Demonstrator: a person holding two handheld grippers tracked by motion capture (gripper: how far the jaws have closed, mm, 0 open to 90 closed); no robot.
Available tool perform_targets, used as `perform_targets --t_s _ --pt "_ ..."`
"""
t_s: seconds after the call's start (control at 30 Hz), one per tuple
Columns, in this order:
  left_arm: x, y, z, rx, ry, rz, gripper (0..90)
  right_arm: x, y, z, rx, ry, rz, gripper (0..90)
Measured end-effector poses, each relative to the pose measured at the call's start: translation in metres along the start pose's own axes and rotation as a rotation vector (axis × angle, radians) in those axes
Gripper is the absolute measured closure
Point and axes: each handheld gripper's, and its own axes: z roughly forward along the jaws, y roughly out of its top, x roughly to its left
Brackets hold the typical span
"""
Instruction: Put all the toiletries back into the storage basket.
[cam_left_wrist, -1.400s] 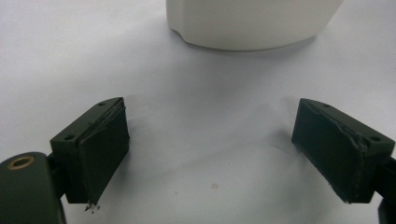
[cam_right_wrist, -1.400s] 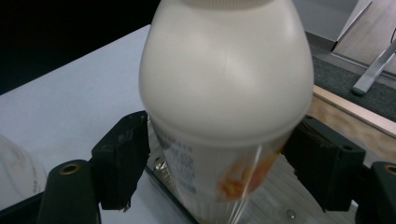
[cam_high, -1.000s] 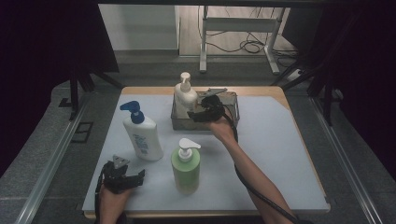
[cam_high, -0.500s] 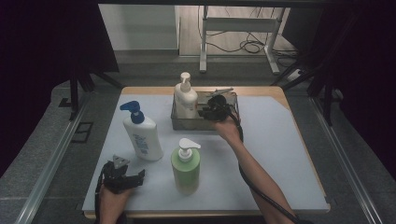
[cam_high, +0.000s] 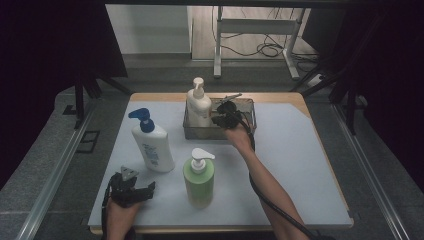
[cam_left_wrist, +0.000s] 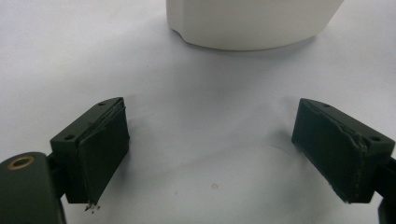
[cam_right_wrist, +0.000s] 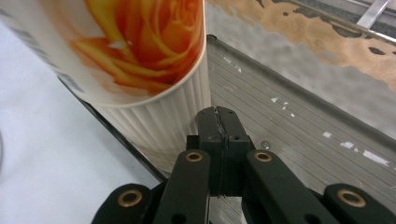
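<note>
Right forearm comes in from bottom edge of high view and stretches forward and leftward across the tabletop (cam_high: 300, 165), hand at the front wall of the metal tray (cam_high: 197, 133). Right tongs (cam_high: 220, 120) reach over that wall into the tray, pointing toward the cream pump bottle (cam_high: 199, 105) that stands in the tray's left end. In the right gripper view the right tongs (cam_right_wrist: 219, 122) have just been closing and are now pressed together, pads flat against each other, nothing between them. Tips sit just beside the bottle's ribbed base and rose-print label (cam_right_wrist: 140, 56), apart from it or barely near; contact cannot be told. Tray floor (cam_right_wrist: 299, 121) shows behind the tips. Black cable trails back along the forearm.

Left hand low at near left corner of the tabletop, wrist at the table's edge, gripper lying roughly level and aimed rightward. Left tongs (cam_high: 150, 188) spread wide; left gripper view shows left tongs (cam_left_wrist: 212, 140) with both pads well apart, bare white surface between, gripping nothing. Base of the white bottle with blue pump (cam_left_wrist: 252, 23) sits ahead of them, apart.

On the tabletop: white bottle with blue pump (cam_high: 152, 146) left of centre, green pump bottle (cam_high: 199, 177) nearer front, between the two hands.
</note>
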Motion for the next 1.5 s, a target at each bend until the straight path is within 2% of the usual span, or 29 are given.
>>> perform_targets --t_s 0.3,0.53,0.83,1.03,1.17,1.5 --pt "0.0 0.0 0.0 0.0 0.0 0.0 10.7 -0.001 0.0 0.004 0.012 0.013 0.03 90.0" --pt "0.0 0.0 0.0 -0.001 -0.001 -0.001 10.7 -0.001 0.001 0.007 0.021 0.02 0.034 90.0" --pt "0.0 0.0 0.0 0.0 0.0 0.0 10.7 0.008 0.005 0.013 0.03 0.023 0.006 89.9" --pt "0.0 0.0 0.0 0.0 0.0 0.0 10.7 0.008 0.006 0.014 0.029 0.022 0.015 90.0" --pt "0.0 0.0 0.0 0.0 0.0 0.0 10.7 0.01 0.006 0.015 0.022 0.044 0.023 89.9" --pt "0.0 0.0 0.0 0.0 0.0 0.0 10.7 0.024 0.01 0.02 0.021 0.069 -0.009 89.3"
